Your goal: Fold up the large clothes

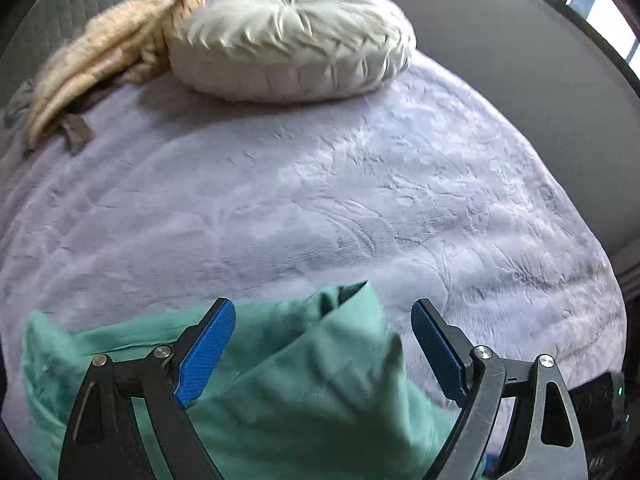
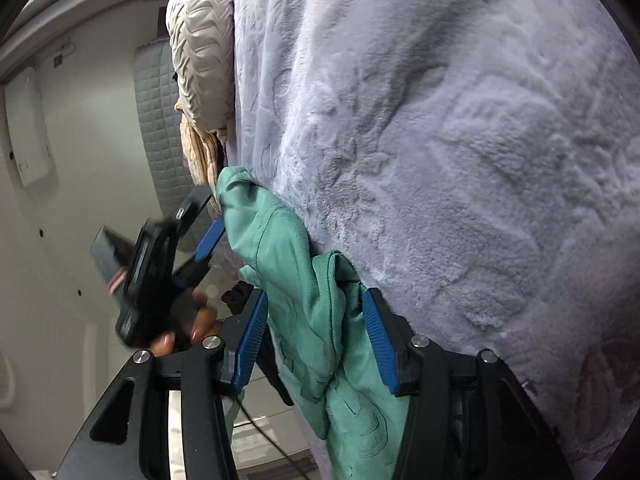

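Teal garment (image 1: 304, 392) on the bed (image 1: 360, 208) looks light, limp, creasable — best pinched at a hem; left tool (image 1: 323, 312) spread empty, right tool (image 2: 314, 304) straddling cloth, unclamped.

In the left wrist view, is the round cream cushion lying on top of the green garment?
No, the round cushion sits at the far end of the lilac blanket, well apart from the green garment near the left gripper.

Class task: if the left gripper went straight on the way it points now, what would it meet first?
Most likely the green garment, bunched directly beneath the open left gripper. The lilac plush blanket lies just beyond; depth is unclear.
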`<act>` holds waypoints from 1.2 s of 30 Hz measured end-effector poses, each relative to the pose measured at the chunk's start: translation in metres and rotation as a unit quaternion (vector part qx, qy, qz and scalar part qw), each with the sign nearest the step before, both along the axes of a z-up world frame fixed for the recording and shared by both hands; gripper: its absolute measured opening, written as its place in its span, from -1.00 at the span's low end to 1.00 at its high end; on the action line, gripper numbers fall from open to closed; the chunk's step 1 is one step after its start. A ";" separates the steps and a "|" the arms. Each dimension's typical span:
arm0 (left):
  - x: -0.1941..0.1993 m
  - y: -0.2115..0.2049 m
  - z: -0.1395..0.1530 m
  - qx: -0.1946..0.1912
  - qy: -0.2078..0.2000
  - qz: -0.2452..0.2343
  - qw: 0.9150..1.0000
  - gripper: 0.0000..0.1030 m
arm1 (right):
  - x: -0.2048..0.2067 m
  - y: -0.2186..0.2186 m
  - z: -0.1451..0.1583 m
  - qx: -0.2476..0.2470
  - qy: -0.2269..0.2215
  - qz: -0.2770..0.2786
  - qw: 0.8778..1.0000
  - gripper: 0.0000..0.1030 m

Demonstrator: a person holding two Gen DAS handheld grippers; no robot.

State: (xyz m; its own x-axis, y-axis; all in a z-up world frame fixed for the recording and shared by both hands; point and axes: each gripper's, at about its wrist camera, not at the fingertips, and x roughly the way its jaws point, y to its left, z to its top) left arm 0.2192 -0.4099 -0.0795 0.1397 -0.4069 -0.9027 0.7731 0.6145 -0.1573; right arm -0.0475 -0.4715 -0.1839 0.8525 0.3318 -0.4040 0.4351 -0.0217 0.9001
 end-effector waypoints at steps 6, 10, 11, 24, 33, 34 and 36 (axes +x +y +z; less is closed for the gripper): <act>0.002 0.001 -0.014 0.000 0.062 -0.009 0.998 -0.85 | -0.002 -0.002 -0.003 0.015 -0.008 -0.010 1.000 -0.05; 0.012 0.025 0.013 -0.057 0.063 0.024 0.996 -0.85 | 0.003 -0.001 0.000 0.019 -0.009 -0.026 0.999 -0.95; 0.016 0.030 0.020 -0.069 0.058 0.032 0.995 -0.85 | 0.004 -0.002 0.005 0.008 -0.011 -0.028 1.000 -0.95; 0.034 -0.008 -0.004 -0.006 -0.039 0.122 0.992 -0.83 | 0.004 -0.010 -0.001 -0.077 0.068 -0.012 0.995 -0.97; 0.023 0.077 0.039 0.014 -0.094 0.127 0.987 -0.83 | 0.000 -0.017 0.062 -0.201 0.069 0.015 0.977 -0.88; 0.018 0.093 0.037 0.018 -0.093 0.135 0.986 -0.83 | 0.014 -0.018 0.077 -0.227 0.052 0.032 0.972 -0.87; 0.008 0.122 0.027 0.036 -0.089 0.156 0.983 -0.83 | 0.048 -0.017 0.094 -0.258 0.023 0.073 0.963 -0.87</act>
State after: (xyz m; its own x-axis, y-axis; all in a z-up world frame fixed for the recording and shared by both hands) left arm 0.2273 -0.2876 -0.0521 0.4055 -0.2559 -0.8776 0.5570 0.8304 0.0153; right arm 0.0008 -0.4885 -0.0898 0.7893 0.1924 -0.5830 0.4389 0.4872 0.7550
